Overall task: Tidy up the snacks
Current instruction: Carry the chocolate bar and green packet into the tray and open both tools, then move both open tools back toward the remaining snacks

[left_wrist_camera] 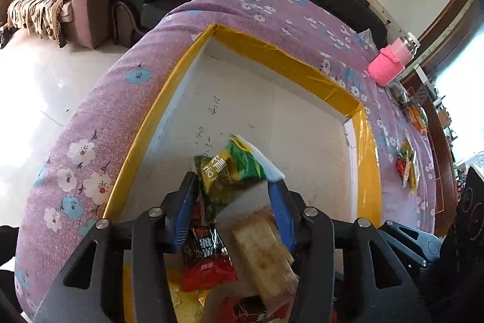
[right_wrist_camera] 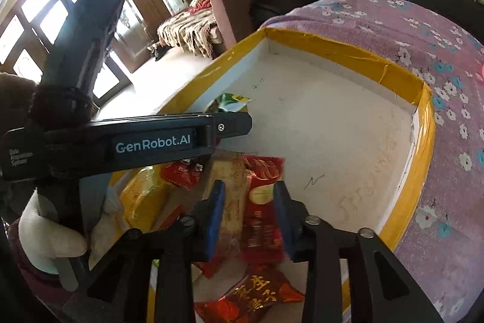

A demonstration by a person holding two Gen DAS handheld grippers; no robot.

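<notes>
On the left edge of the right wrist view a gloved hand (right_wrist_camera: 45, 235) grips the handle of the left gripper (left_wrist_camera: 234, 186), whose side reads "GenRobot.AI"; smaller white print nearer the hand is too small to read. That body hides part of the snack heap in the near left corner of the box (right_wrist_camera: 402, 76), a shallow white tray with yellow-taped walls on a purple floral cloth (left_wrist_camera: 90, 117).

In the left wrist view the blue fingers (left_wrist_camera: 187, 202) stand apart with a green packet (left_wrist_camera: 233, 168) between them, blurred; it seems to touch the left finger only, clear of the right one. Its print shows "rlic" beside Chinese characters. Below lie a dark red packet (left_wrist_camera: 208, 253) and a pale biscuit pack (left_wrist_camera: 266, 253), partly covered by the gripper frame.

The right gripper (right_wrist_camera: 249, 209) also has its jaws apart, over a red packet (right_wrist_camera: 263, 202) blurred by motion; whether the pads touch it is unclear. A red packet with gold characters (right_wrist_camera: 251, 295) lies beneath, cut off by the frame. Pen scribbles mark the box floor, unreadable.

At the far right of the cloth stand a pink bottle (left_wrist_camera: 391, 62) and loose snacks (left_wrist_camera: 408, 165).
</notes>
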